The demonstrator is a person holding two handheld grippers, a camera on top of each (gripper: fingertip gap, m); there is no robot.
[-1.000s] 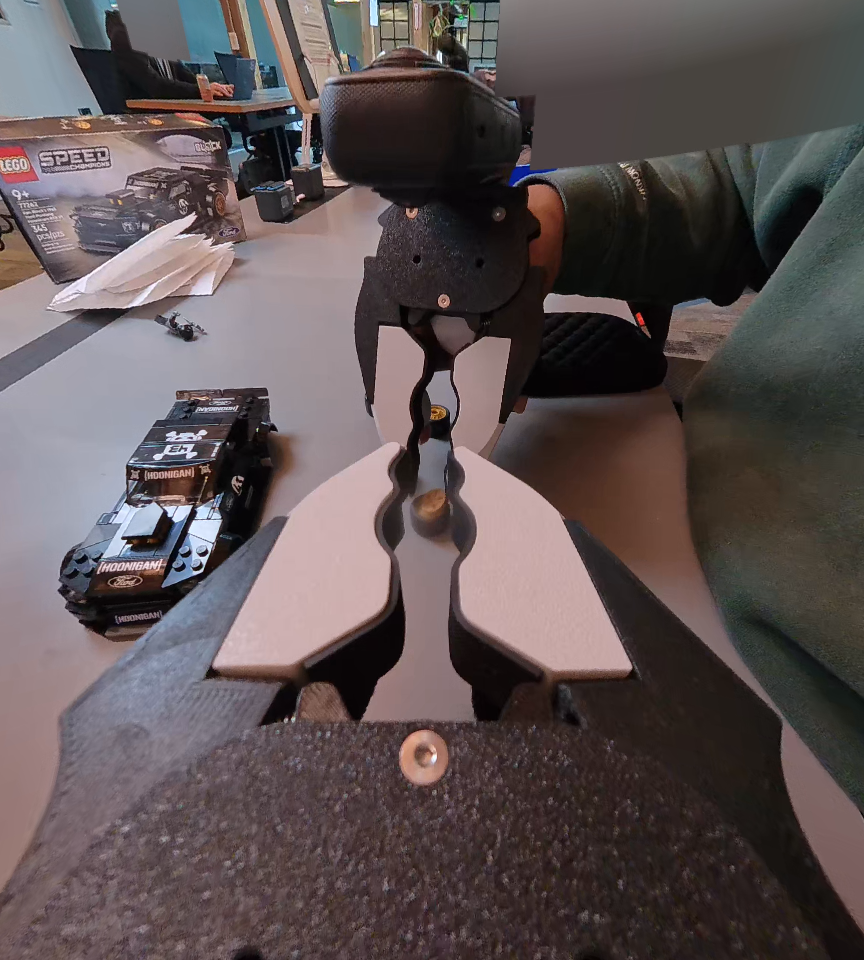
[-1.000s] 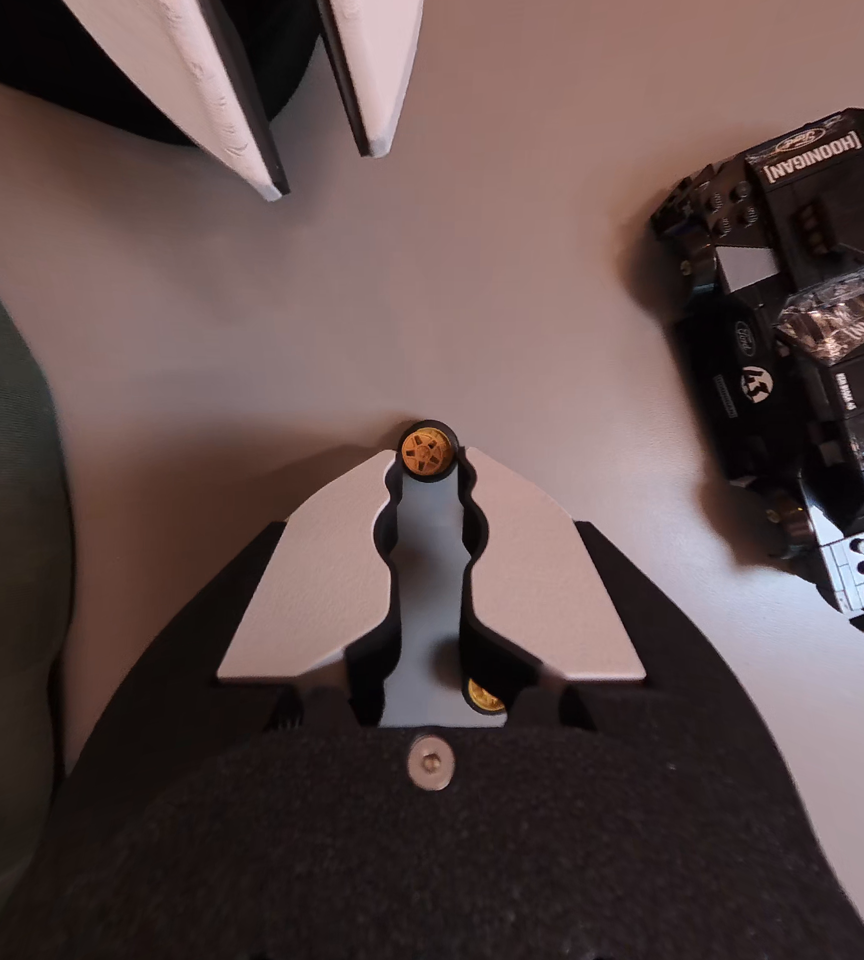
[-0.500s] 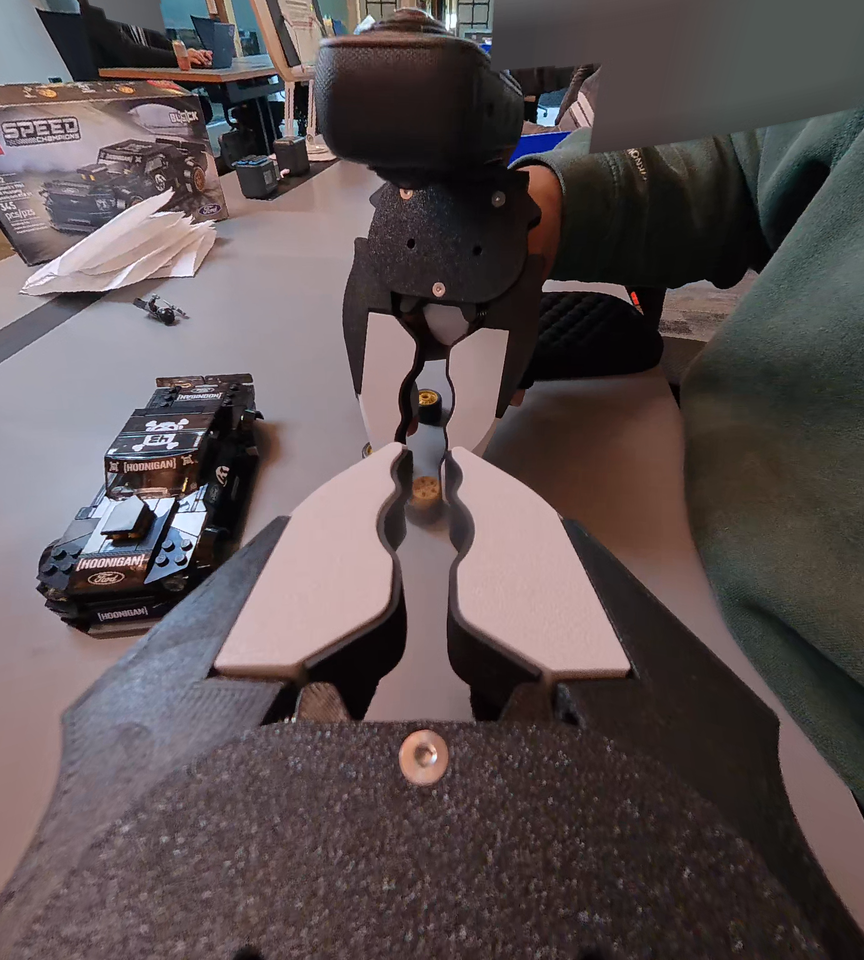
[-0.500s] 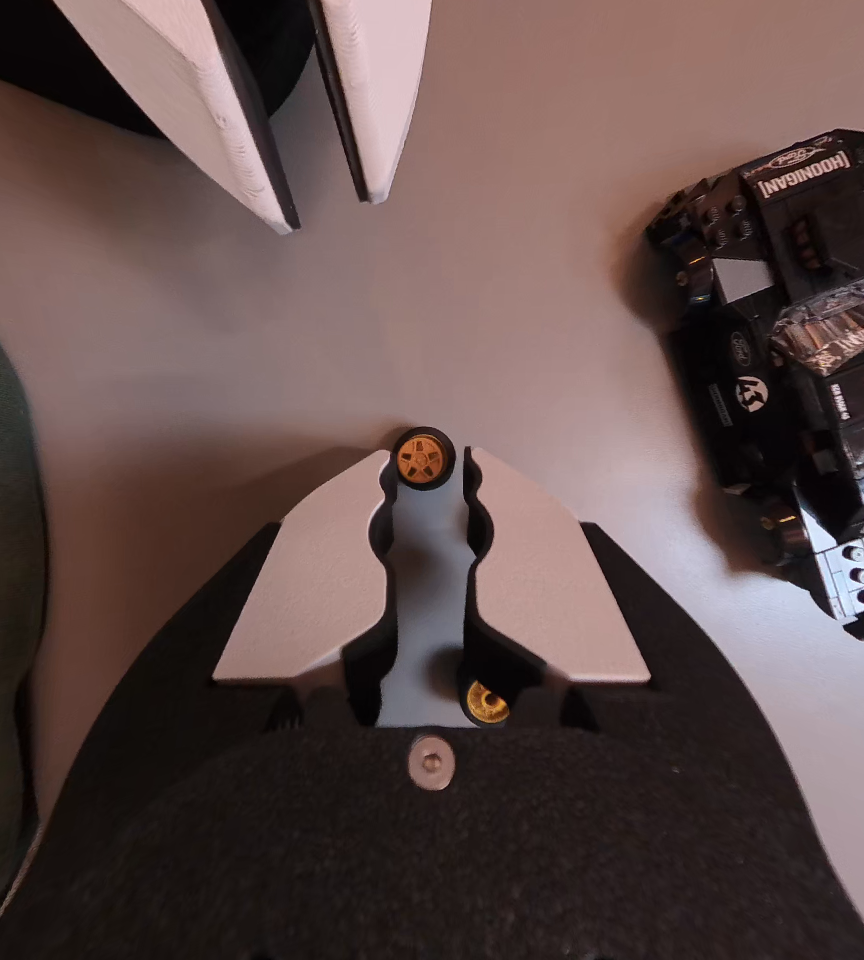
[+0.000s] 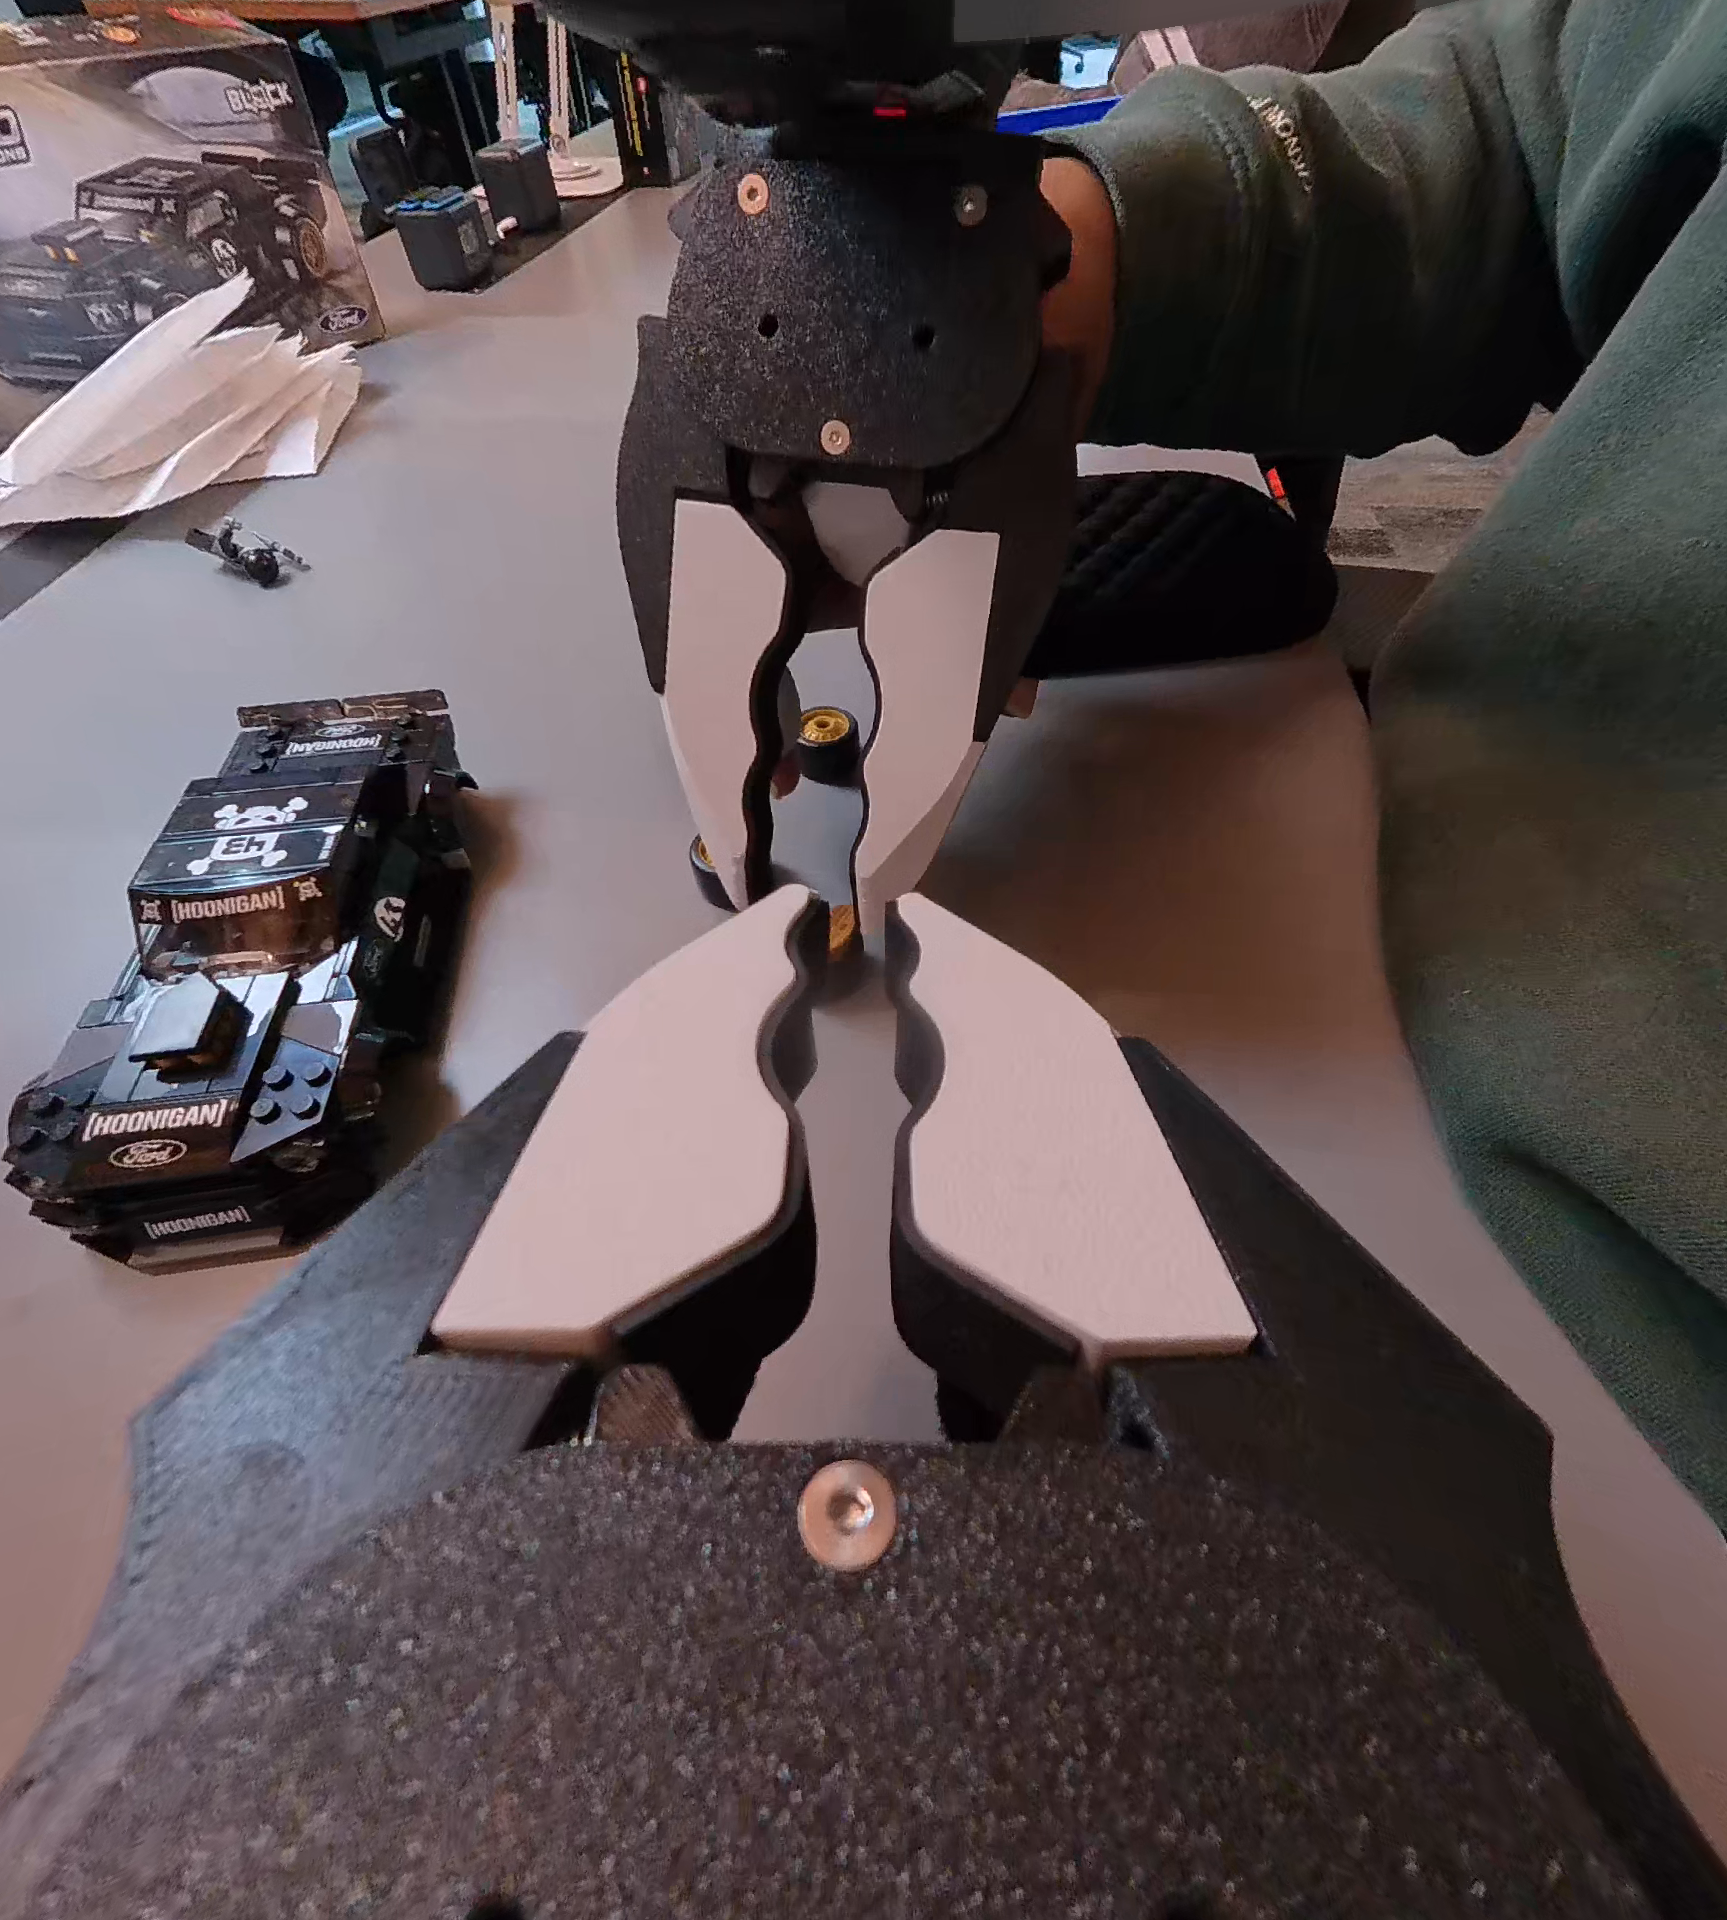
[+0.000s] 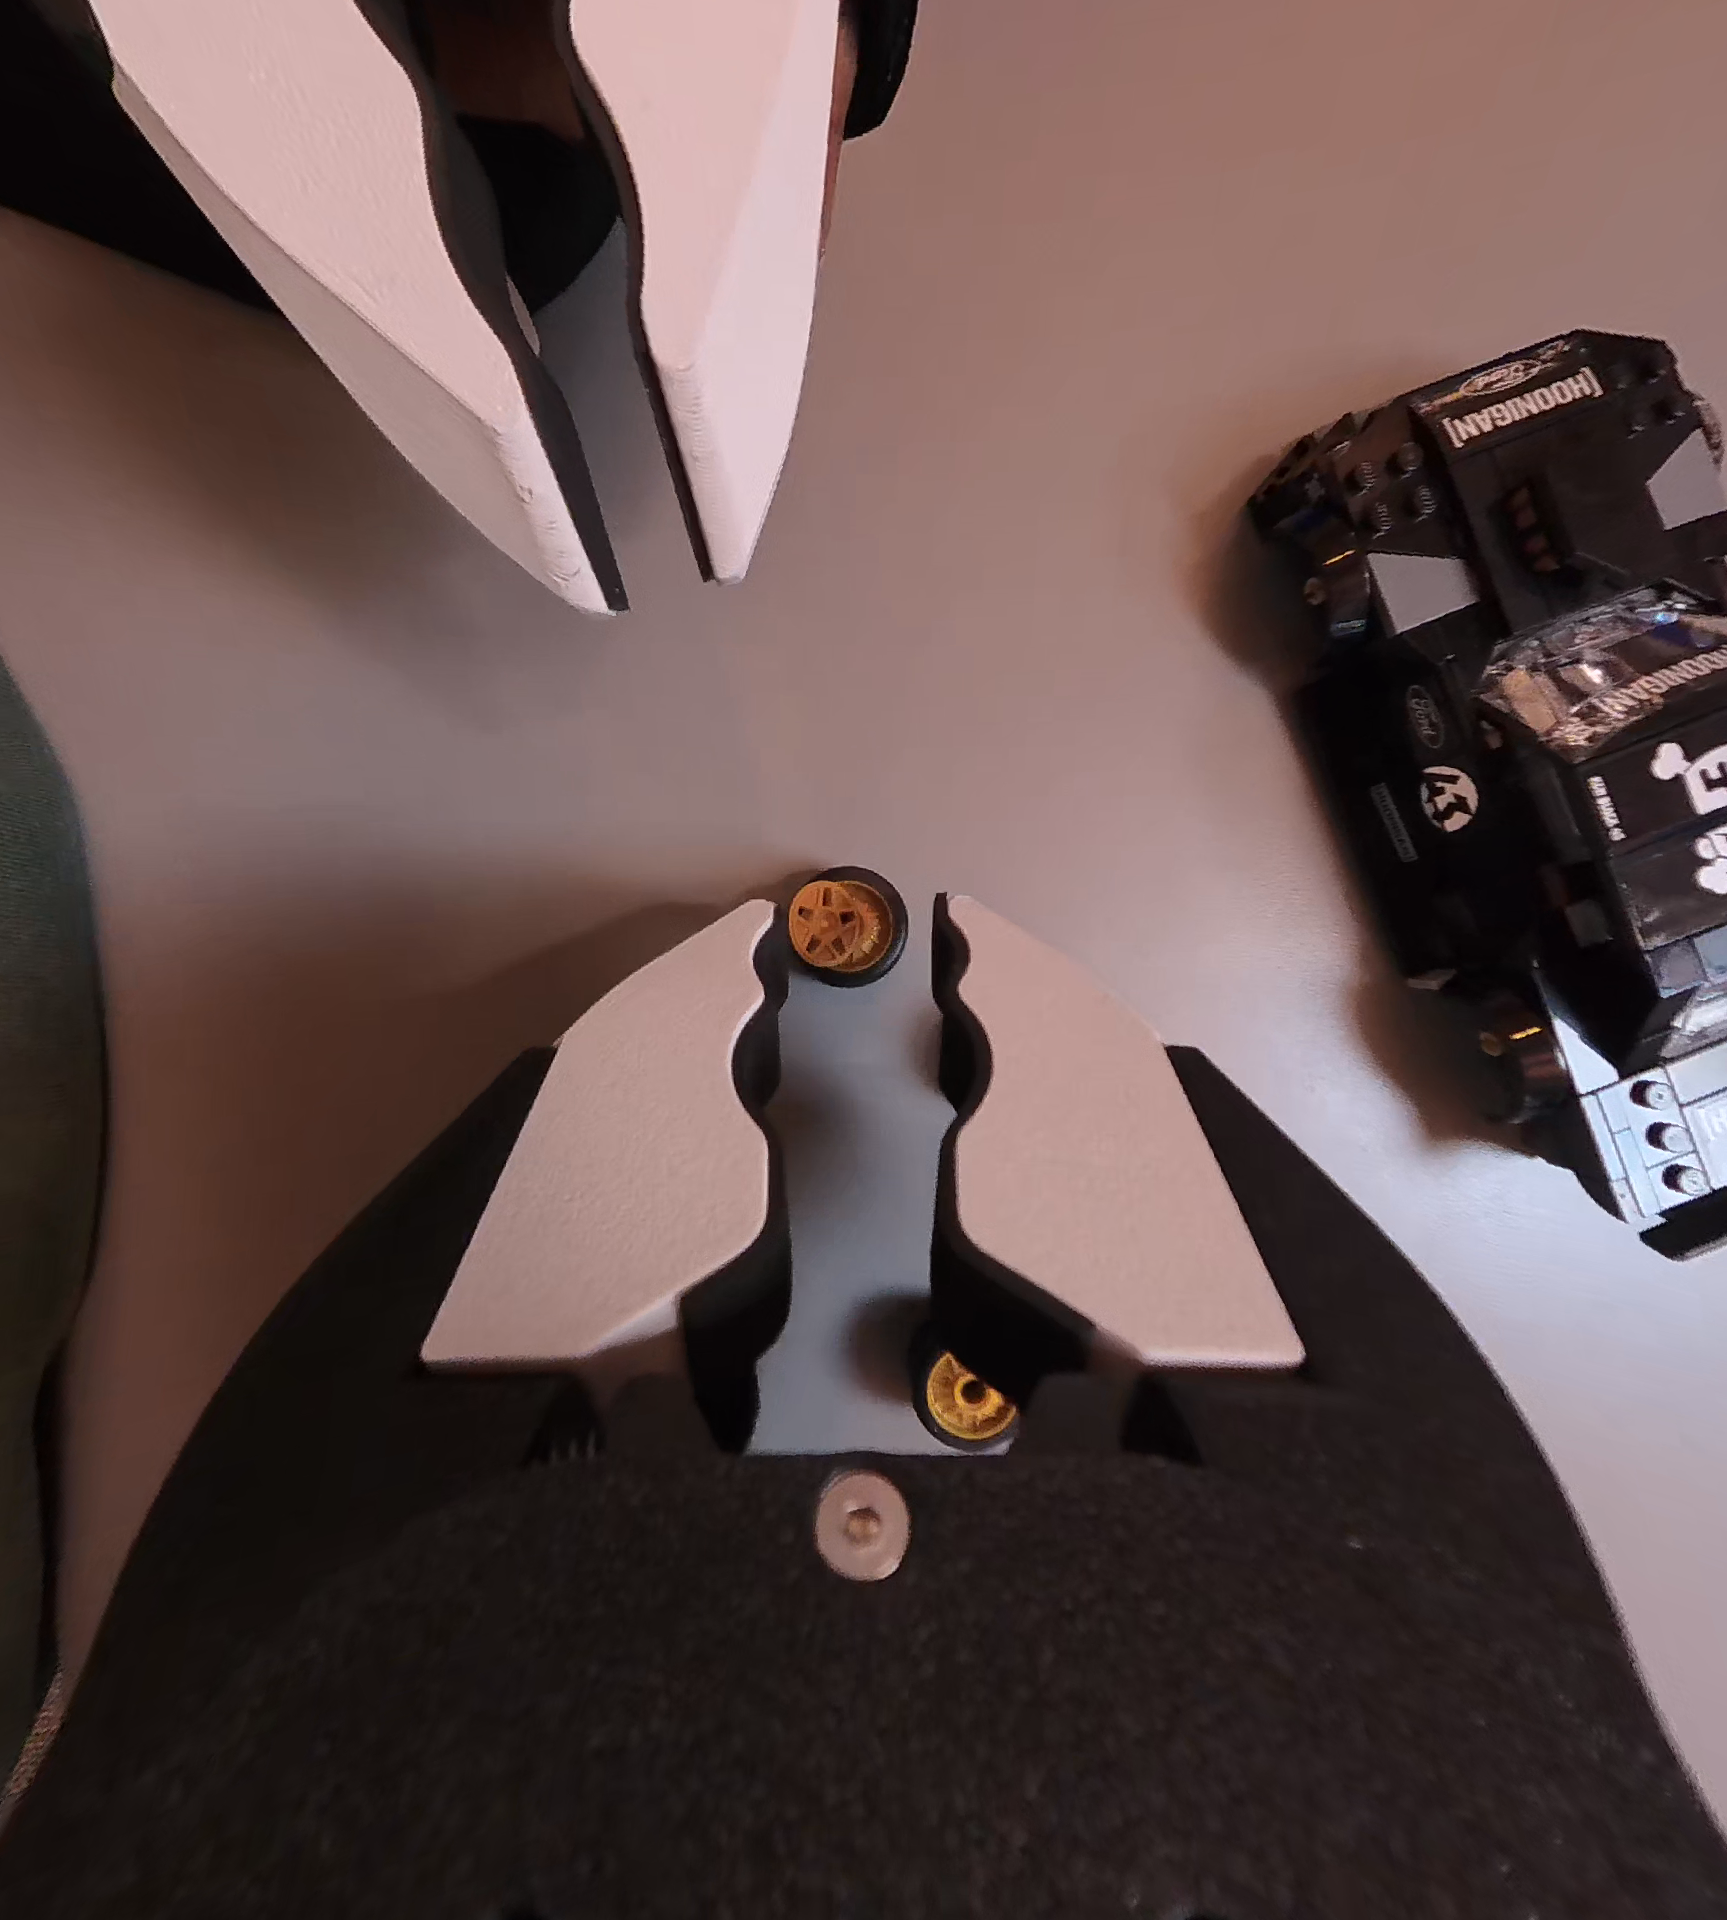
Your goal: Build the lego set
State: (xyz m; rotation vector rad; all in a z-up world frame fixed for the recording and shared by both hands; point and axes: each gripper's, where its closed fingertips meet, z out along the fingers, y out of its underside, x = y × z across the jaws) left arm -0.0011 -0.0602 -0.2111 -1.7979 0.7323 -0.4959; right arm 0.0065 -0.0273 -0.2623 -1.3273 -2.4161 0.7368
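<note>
A small black wheel with a gold rim (image 6: pixel 846 925) lies flat on the grey table (image 6: pixel 1046 520) between my right gripper's (image 6: pixel 857 902) fingertips. It touches the left finger, with a gap to the right one. The right gripper is open and points down at the table (image 5: pixel 805 888). My left gripper (image 5: pixel 846 902) faces it, tips close to it (image 6: pixel 661 592), with a narrow gap and nothing held. A second gold wheel (image 6: pixel 968 1397) lies under the right gripper and shows between its fingers (image 5: pixel 831 743). The black lego car (image 5: pixel 235 977) stands apart from both (image 6: pixel 1586 790).
A third wheel (image 5: pixel 708 868) peeks out beside the right gripper's finger. The set's box (image 5: pixel 111 208), a white paper bag (image 5: pixel 163 426) and a small black part (image 5: pixel 246 551) lie at the far left. A person's green sleeve (image 5: pixel 1565 727) fills the right side. One gripper's finger ends stand about 6 centimetres off the other's.
My right gripper's jaws have widened and let go of the gold wheel, which now rests on the table. My left gripper has moved closer to the right one.
</note>
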